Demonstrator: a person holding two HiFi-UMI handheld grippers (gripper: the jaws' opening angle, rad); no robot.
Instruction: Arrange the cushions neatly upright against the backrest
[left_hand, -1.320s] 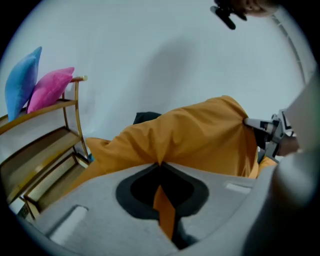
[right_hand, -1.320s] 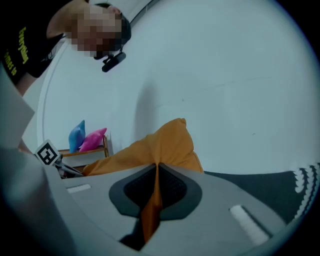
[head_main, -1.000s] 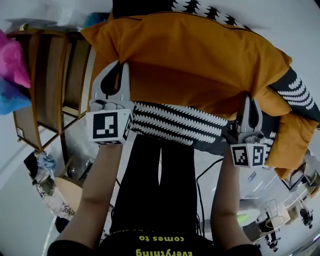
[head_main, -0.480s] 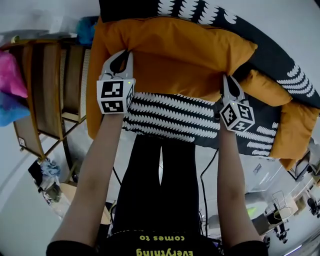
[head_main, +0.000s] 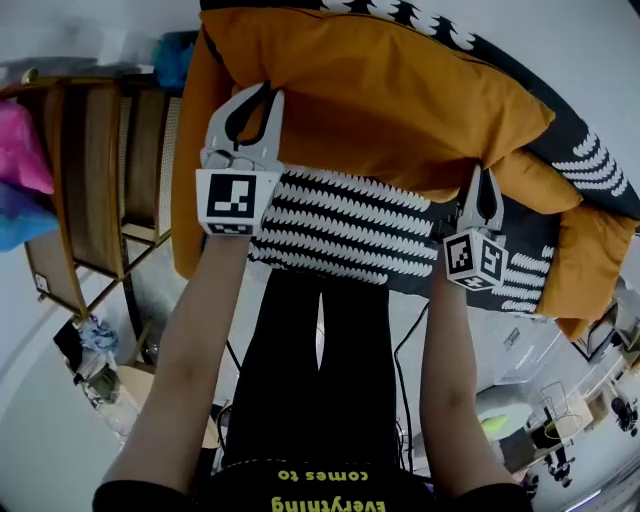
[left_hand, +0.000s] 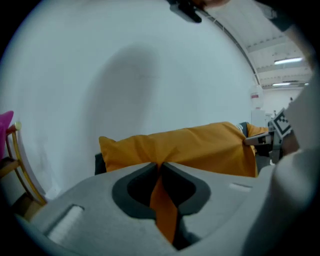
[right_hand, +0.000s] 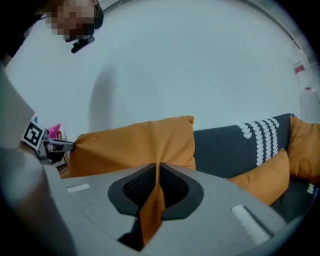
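Both grippers have pushed further out over the seat since a second ago, and the big cushion has gone with them. The left gripper (left_hand: 161, 165) has a fold of orange cloth pinched between its fingers, though they've just been easing apart a touch. The right gripper (right_hand: 157, 165) has its fingers closed narrow on another fold of the same cover. So the orange cushion (head_main: 380, 100) hangs stretched between the two, left gripper (head_main: 266, 95) at one lower corner, right gripper (head_main: 483, 175) at the other. It sits over the dark, white-patterned sofa (head_main: 340, 225), close to the backrest (right_hand: 235, 145); touching it or not, I can't tell. Two smaller orange cushions (right_hand: 300, 150) lie at the far right end. A wooden rack (head_main: 100, 170) stands off the sofa's left end.
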